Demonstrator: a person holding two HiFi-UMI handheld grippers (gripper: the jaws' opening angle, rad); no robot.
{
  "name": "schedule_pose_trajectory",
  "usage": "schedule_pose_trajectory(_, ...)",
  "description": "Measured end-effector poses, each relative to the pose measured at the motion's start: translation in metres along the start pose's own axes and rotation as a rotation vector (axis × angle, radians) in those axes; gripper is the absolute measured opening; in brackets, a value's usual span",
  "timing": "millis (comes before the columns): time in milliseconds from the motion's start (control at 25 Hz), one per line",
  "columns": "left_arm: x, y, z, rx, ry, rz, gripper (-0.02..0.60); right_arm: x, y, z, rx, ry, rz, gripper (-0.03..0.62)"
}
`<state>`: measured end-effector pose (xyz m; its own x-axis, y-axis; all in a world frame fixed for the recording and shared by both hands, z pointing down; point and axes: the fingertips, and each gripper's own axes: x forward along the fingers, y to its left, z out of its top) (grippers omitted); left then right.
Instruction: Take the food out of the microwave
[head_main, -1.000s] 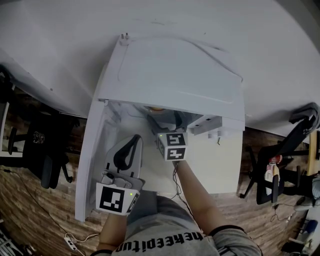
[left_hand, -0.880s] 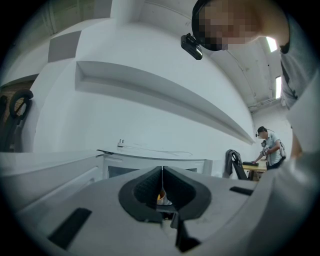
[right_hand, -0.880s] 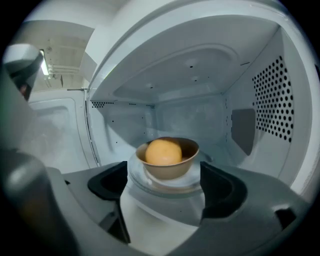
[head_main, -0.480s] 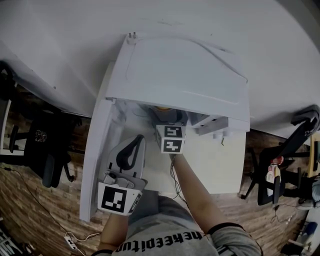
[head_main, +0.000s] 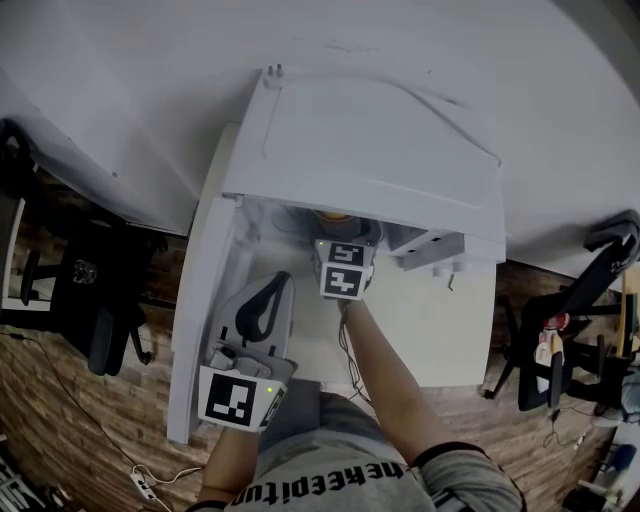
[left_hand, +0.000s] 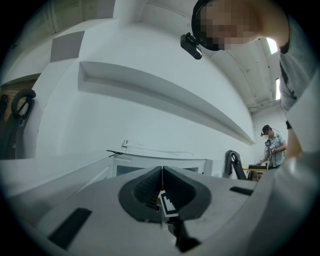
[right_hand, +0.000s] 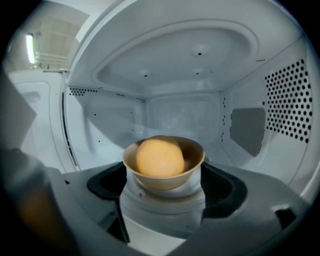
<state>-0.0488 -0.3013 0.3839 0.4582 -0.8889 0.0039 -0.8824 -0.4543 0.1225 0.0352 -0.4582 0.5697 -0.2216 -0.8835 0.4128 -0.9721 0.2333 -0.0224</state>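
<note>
At the far left of the head view, only a black office chair (head_main: 100, 320), off the job. Just right of it, the long white microwave door (head_main: 205, 300), swung fully open as it was a second ago. Beside that door at lower left, holding the left gripper (head_main: 270, 290) in much the same spot as before, clenched tight on nothing and aimed up-frame toward the oven. No part in the pick so far.

At centre, the real change: have pushed the right gripper (right_hand: 165, 186) further up-frame over the last second, from out over the white table (head_main: 430, 330) into the mouth of the white box-shaped microwave oven (head_main: 370, 140). From above, showing little more than its marker cube under the oven's top edge. From its own view, looking straight into the cavity at a shallow tan bowl (right_hand: 195, 155) with the round orange-yellow food (right_hand: 160, 157) in it, at mid-frame on a white round base (right_hand: 162, 205). Released and spread wide to either side of that base; cannot tell whether touching it yet.

Reads as a reach nearly finished, with the grasp next. Would want a level squeeze low on the base before drawing back, to avoid tipping the bowl and rolling the food out. Still inside the microwave, so not yet removed.
</note>
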Motion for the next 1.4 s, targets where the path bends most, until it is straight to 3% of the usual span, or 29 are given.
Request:
schedule_pose_trajectory(240,-0.002,0.002,0.001,0.001,0.002,-0.001,0.009,-0.001,-0.009,0.0,0.023,0.009,-0.046,0.402)
schedule_pose_trajectory(1400,-0.006,-0.007,0.002,-0.015,-0.008,-0.017,0.009,-0.065,0.003,-0.014,-0.036,-0.067,0.05,0.374)
